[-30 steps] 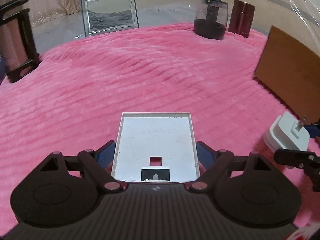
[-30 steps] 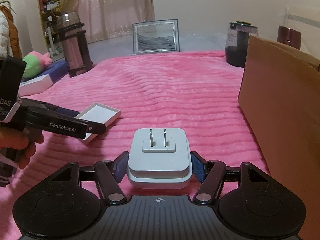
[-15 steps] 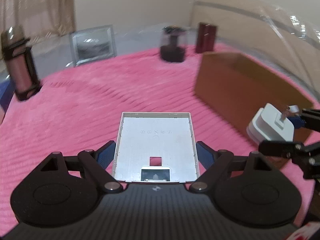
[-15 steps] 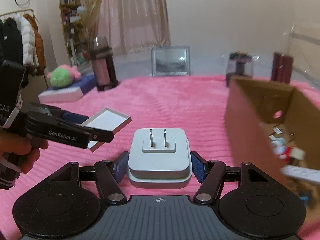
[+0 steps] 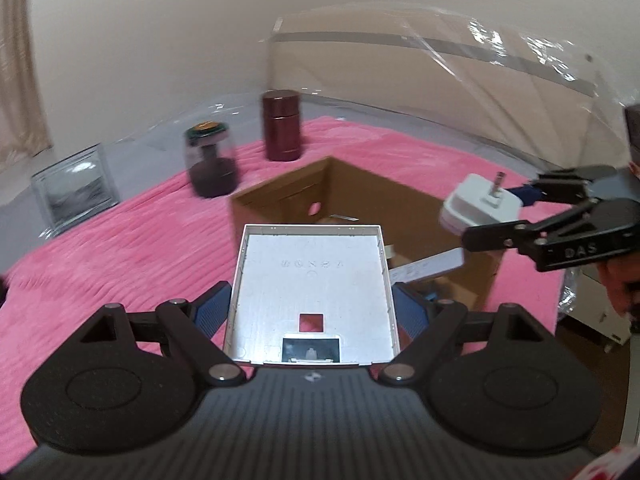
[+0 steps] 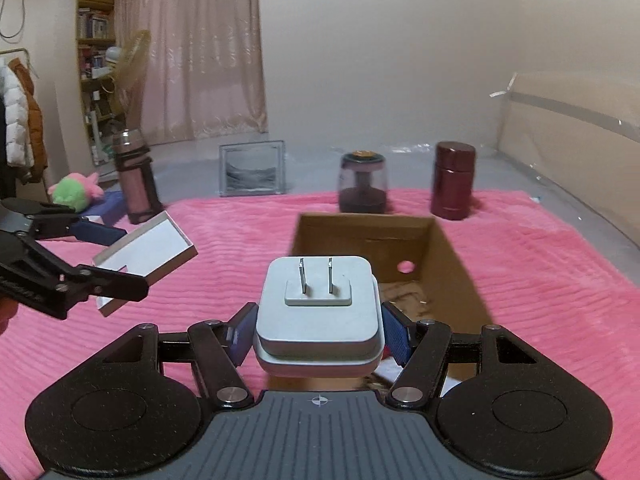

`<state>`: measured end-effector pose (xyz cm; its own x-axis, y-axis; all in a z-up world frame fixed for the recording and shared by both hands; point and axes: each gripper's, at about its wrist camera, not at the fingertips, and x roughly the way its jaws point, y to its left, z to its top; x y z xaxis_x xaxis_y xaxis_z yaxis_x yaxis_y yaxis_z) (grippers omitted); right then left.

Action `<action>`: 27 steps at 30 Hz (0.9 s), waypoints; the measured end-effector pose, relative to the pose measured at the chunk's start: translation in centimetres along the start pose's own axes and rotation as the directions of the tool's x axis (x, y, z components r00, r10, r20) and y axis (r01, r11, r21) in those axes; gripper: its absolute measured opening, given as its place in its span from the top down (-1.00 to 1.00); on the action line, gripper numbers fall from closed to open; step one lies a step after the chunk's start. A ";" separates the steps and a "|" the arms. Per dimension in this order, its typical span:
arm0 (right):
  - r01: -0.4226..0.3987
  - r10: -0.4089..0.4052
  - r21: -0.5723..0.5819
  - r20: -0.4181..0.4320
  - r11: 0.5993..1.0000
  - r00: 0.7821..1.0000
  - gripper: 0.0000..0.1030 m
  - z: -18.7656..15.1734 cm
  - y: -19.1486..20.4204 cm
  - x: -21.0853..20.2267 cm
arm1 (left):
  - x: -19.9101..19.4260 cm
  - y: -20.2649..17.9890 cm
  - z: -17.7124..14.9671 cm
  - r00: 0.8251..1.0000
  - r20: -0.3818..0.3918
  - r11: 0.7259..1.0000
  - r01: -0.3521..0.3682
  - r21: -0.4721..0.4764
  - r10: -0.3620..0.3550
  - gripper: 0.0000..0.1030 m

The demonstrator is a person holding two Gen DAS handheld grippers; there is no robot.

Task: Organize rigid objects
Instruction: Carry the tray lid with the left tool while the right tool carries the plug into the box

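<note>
My left gripper is shut on a shallow white box lid, its blue pads pressing both side walls. The lid hangs in the air over the near edge of an open cardboard box. My right gripper is shut on a white power adapter with two metal prongs pointing up. It hovers over the near end of the same cardboard box. In the left wrist view the adapter and right gripper float at the box's right side. The lid and left gripper show at left in the right wrist view.
A pink ribbed blanket covers the surface. Behind the box stand a dark glass jar, a maroon canister and a framed picture. A pink bottle in a black holder stands at the left. Loose items lie inside the box.
Both grippers have risen off the blanket and swung toward the cardboard box, each carrying its object. The box's open inside now shows below them.
</note>
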<state>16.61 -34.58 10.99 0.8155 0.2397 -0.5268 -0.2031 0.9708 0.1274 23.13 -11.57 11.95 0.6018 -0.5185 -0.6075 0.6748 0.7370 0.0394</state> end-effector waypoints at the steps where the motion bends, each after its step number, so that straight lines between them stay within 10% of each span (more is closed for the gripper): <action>1: -0.010 0.010 -0.013 -0.010 1.000 1.000 -0.20 0.1 -0.6 0.1 | 0.5 -0.6 0.4 1.000 -0.005 1.000 0.009 0.019 -0.009 -0.60; 13: -0.140 0.114 -0.173 -0.154 0.975 0.982 -0.20 -0.4 -6.3 3.3 | 8.7 -3.9 4.1 0.986 -0.158 0.961 0.098 0.258 -0.058 -0.60; 27: -0.300 0.214 -0.255 -0.316 0.919 0.924 -0.20 -1.5 -7.6 9.7 | 19.8 -2.9 6.2 0.949 -0.306 0.949 0.159 0.273 -0.071 -0.61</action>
<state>25.22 -39.62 3.67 0.5392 0.4280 -0.7253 -0.5693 0.8199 0.0606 35.73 -26.66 4.67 0.3926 -0.4117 -0.8224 0.8526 0.4983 0.1576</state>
